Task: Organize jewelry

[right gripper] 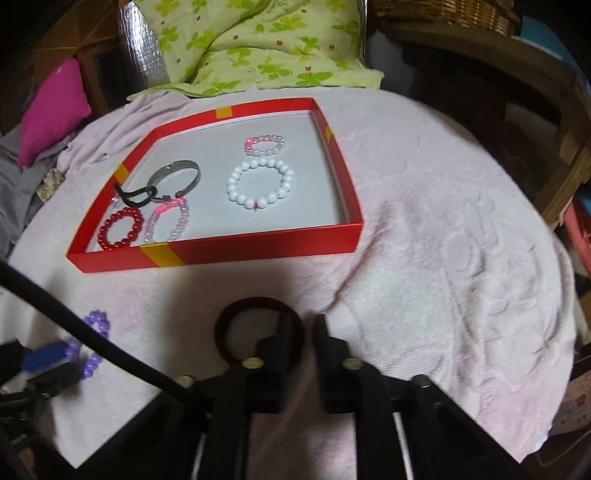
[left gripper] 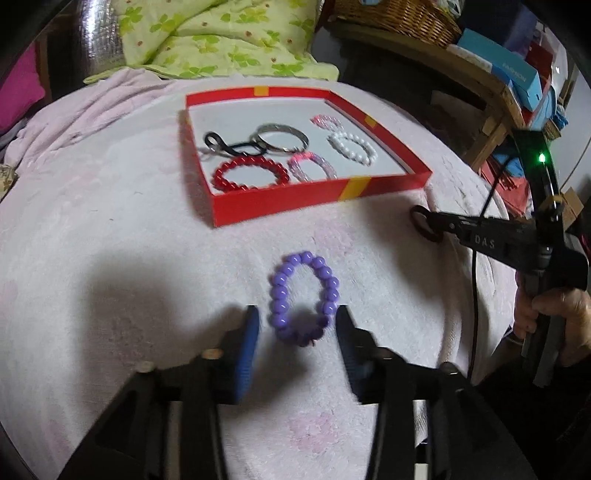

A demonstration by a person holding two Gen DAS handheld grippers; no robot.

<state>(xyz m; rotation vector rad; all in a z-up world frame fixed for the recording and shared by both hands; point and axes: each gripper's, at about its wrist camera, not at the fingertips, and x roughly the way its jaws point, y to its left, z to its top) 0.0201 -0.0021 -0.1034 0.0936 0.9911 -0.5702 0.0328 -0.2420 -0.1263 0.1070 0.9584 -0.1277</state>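
A purple bead bracelet [left gripper: 303, 297] lies on the pink towel; its near end sits between the open fingers of my left gripper [left gripper: 298, 325]. It also shows in the right wrist view [right gripper: 88, 345]. My right gripper [right gripper: 301, 328] is shut on a dark red ring bracelet [right gripper: 236, 314], seen from the side in the left wrist view [left gripper: 424, 225]. The red tray [left gripper: 314, 194] holds a red bead bracelet [left gripper: 251, 173], a silver bangle [left gripper: 282, 136], a white bead bracelet [left gripper: 352, 147], two pink bead bracelets [left gripper: 312, 166] and a black clasp [left gripper: 218, 142].
A green floral quilt [left gripper: 207, 37] lies behind the tray. A wooden shelf with a wicker basket [left gripper: 399, 18] and blue boxes [left gripper: 517, 74] stands at the right. A magenta cushion [right gripper: 51, 110] sits at the left. A black cable [right gripper: 92, 339] crosses the towel.
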